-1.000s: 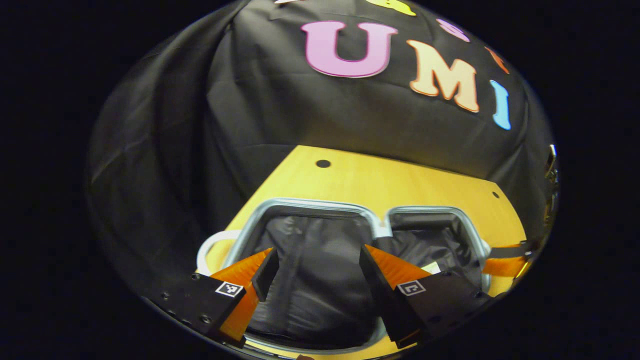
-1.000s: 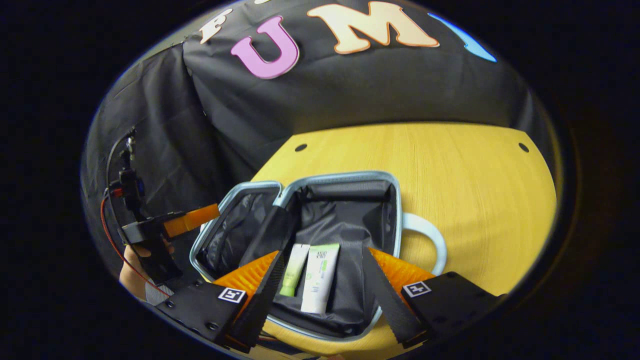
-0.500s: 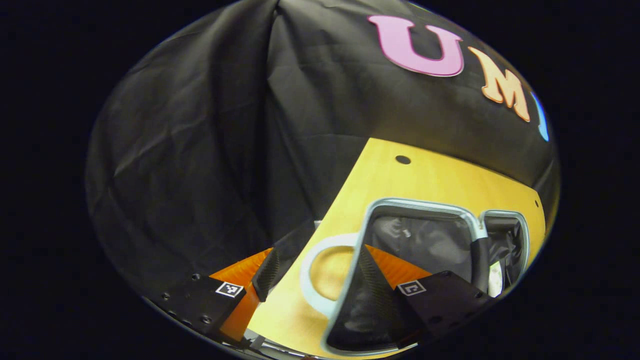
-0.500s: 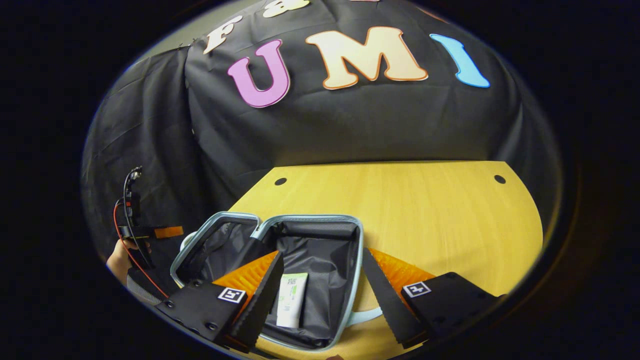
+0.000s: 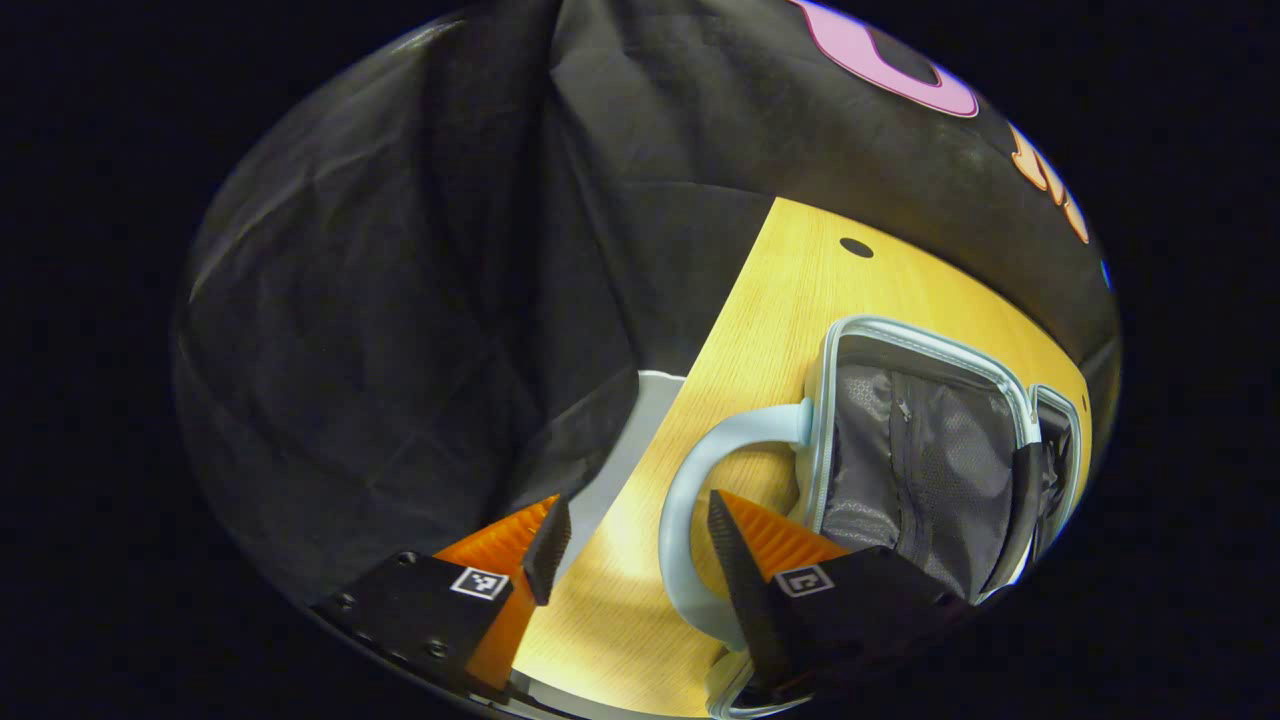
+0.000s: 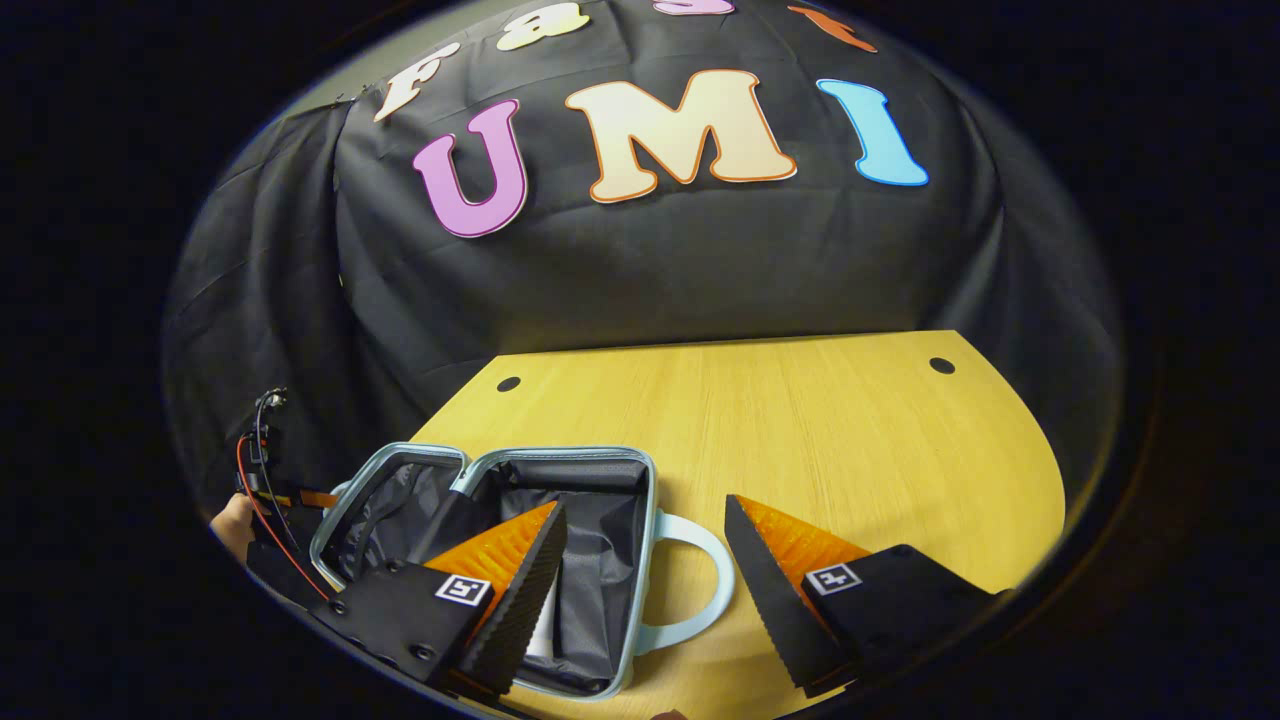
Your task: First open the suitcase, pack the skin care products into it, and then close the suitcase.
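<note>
Left gripper view: our left claw (image 5: 630,545), spread, straddles the handle (image 5: 685,520) of the open suitcase (image 5: 925,450) on the worktop (image 5: 780,300); right claw (image 6: 645,560) spread. Closing off-centre, we risk dragging the case.

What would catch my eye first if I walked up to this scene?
The pale blue suitcase lying wide open on the yellow wooden table, dark lining showing, one loop handle sticking out toward the right tool. In the left gripper view, the left tool hangs open, its fingers on either side of the other handle.
</note>
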Demonstrator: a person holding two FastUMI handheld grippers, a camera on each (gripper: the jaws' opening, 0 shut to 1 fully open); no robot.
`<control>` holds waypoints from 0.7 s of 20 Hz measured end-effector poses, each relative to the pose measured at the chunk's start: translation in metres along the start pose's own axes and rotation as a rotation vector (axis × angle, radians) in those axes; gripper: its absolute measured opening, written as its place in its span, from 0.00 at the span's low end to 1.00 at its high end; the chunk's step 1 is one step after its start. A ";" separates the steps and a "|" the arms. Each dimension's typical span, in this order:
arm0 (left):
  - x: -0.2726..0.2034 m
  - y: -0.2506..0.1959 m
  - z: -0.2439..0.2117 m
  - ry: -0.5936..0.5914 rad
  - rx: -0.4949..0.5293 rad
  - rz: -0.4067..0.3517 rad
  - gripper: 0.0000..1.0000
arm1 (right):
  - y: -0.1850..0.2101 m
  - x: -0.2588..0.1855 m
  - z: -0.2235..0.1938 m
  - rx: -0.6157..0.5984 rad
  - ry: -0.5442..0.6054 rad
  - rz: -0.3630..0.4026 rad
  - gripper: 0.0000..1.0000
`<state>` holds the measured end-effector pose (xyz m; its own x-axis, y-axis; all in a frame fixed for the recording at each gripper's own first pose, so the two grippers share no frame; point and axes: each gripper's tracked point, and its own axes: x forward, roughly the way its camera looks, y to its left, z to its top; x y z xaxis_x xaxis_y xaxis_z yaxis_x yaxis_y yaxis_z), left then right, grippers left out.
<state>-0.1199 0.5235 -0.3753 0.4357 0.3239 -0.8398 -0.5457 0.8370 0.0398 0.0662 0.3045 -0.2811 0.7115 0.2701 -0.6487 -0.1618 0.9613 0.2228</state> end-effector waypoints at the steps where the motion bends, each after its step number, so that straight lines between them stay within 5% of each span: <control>1: 0.000 0.000 0.001 0.008 -0.003 -0.015 0.67 | -0.003 -0.003 0.001 -0.002 -0.011 -0.009 0.98; 5: 0.006 -0.025 -0.006 0.022 0.015 -0.034 0.12 | -0.018 -0.016 0.002 -0.017 -0.038 -0.032 0.98; 14: -0.064 -0.028 0.040 -0.101 -0.011 -0.032 0.00 | -0.041 -0.030 0.000 -0.032 -0.075 -0.031 0.98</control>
<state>-0.1035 0.4975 -0.3012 0.5227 0.3408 -0.7815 -0.5379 0.8430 0.0078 0.0518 0.2567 -0.2705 0.7653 0.2365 -0.5987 -0.1599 0.9708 0.1791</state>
